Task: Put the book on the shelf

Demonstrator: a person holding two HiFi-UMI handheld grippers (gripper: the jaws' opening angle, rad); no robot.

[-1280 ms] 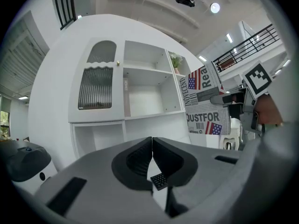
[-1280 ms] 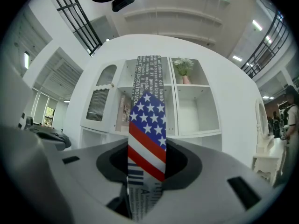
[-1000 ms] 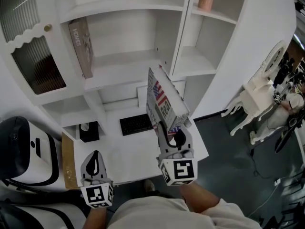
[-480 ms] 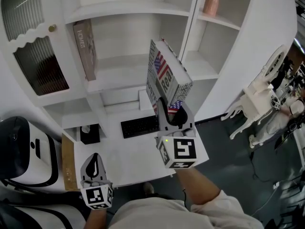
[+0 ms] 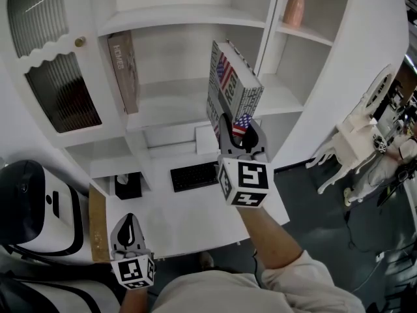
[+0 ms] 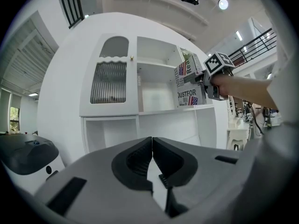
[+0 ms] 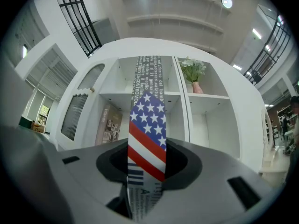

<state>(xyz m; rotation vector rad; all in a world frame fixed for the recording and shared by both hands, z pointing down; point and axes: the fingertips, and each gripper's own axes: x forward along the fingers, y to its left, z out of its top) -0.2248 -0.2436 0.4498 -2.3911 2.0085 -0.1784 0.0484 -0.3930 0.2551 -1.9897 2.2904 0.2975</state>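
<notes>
My right gripper (image 5: 240, 132) is shut on a book (image 5: 232, 87) with a flag and newsprint cover, held upright in front of the white shelf unit (image 5: 176, 103). In the right gripper view the book (image 7: 147, 125) stands edge-on between the jaws and points at the middle shelf opening. A second book (image 5: 125, 70) leans against the left wall of that opening. My left gripper (image 5: 129, 231) hangs low at the desk's front left, shut with nothing in it; its view shows the shelf unit (image 6: 154, 90) and the right gripper holding the book (image 6: 187, 80).
A black keyboard (image 5: 193, 175) and a small black box (image 5: 128, 186) lie on the white desk (image 5: 195, 214). A pink vase with a plant (image 5: 296, 5) stands in the upper right compartment. White ornate furniture (image 5: 365, 135) is at the right, a white machine (image 5: 32, 207) at the left.
My right gripper has lifted the book up and forward, from over the desk toward the middle shelf opening. The left gripper has stayed low at the desk's front.
</notes>
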